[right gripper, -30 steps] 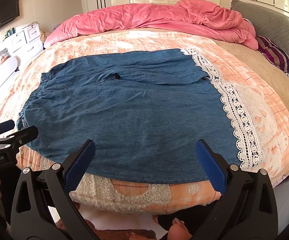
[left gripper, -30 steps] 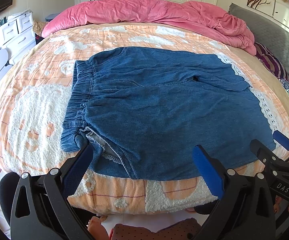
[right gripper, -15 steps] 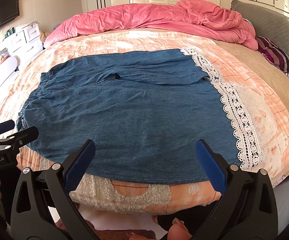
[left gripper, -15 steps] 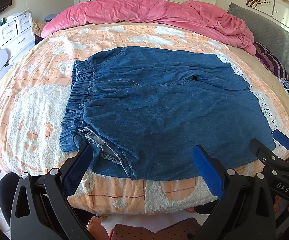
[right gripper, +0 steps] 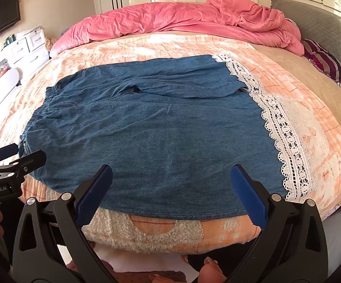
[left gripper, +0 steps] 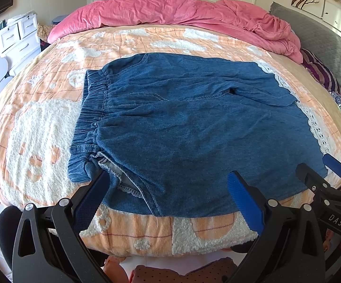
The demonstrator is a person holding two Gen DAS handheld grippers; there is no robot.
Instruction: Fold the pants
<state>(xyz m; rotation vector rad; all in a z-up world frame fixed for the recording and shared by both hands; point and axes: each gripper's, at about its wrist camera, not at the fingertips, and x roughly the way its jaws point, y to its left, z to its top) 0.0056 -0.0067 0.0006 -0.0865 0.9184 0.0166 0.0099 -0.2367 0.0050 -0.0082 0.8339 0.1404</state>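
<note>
Blue denim pants with white lace hems (left gripper: 194,127) flat on my peach patterned bedspread (left gripper: 40,122), my left gripper (left gripper: 168,195) and right gripper (right gripper: 170,188) both released (hovering at the near edge), pink crumpled duvet (right gripper: 182,21) behind

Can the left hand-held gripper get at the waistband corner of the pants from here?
Probably yes: the left hand-held gripper is open, with the waistband corner of the pants lying beside its left finger, and nothing lies over it.

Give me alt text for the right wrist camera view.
Blue denim pants with white lace hems lie flat on an orange and white bedspread. The open right gripper hovers at their near edge; a pink duvet is bunched behind.
</note>
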